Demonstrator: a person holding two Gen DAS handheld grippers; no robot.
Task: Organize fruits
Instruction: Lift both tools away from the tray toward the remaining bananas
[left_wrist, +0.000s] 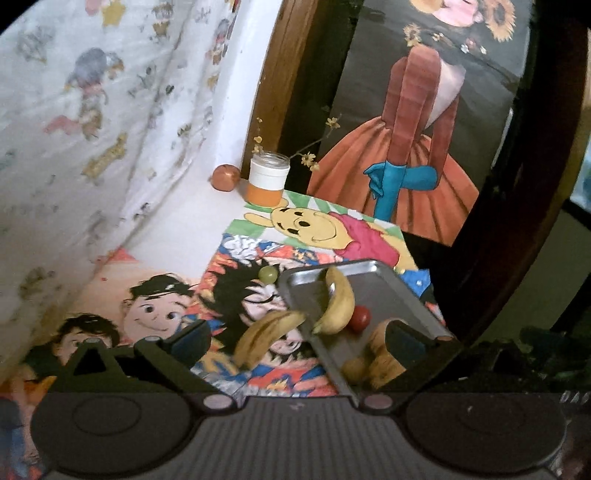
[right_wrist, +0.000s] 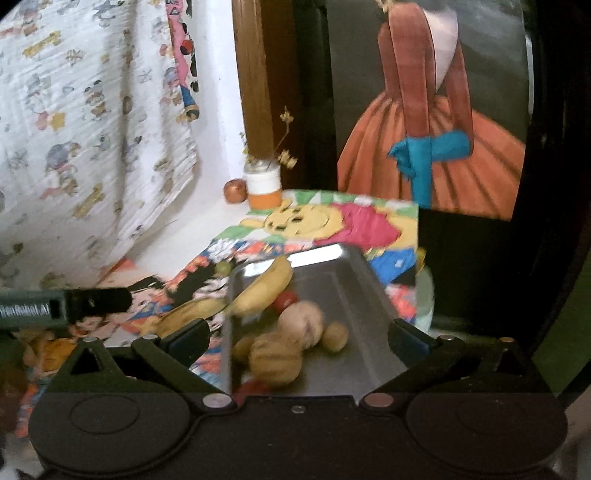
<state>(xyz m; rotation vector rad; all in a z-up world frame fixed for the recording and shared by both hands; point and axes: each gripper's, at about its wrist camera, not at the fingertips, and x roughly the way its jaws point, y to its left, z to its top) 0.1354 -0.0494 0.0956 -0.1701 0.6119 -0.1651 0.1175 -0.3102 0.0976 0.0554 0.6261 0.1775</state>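
A metal tray (left_wrist: 388, 291) lies on a table covered with cartoon pictures. In it are a yellow banana (left_wrist: 338, 302), a small red fruit (left_wrist: 360, 319) and some tan and yellowish fruits (left_wrist: 373, 358). A second banana (left_wrist: 266, 338) lies on the table just left of the tray, and a green grape (left_wrist: 268, 274) sits beyond it. My left gripper (left_wrist: 299, 343) hangs open above them, holding nothing. In the right wrist view the tray (right_wrist: 351, 269) holds the banana (right_wrist: 264, 288), a pale round fruit (right_wrist: 301, 321) and a ridged tan fruit (right_wrist: 275, 360). My right gripper (right_wrist: 299, 339) is open and empty.
An orange-and-white jar (left_wrist: 267, 181) with dried flowers and a copper-coloured round fruit (left_wrist: 226, 177) stand at the table's far end. A patterned cloth (left_wrist: 92, 129) hangs on the left; a painting of an orange dress (left_wrist: 406, 147) leans behind. The left gripper's dark body (right_wrist: 74, 304) shows at left.
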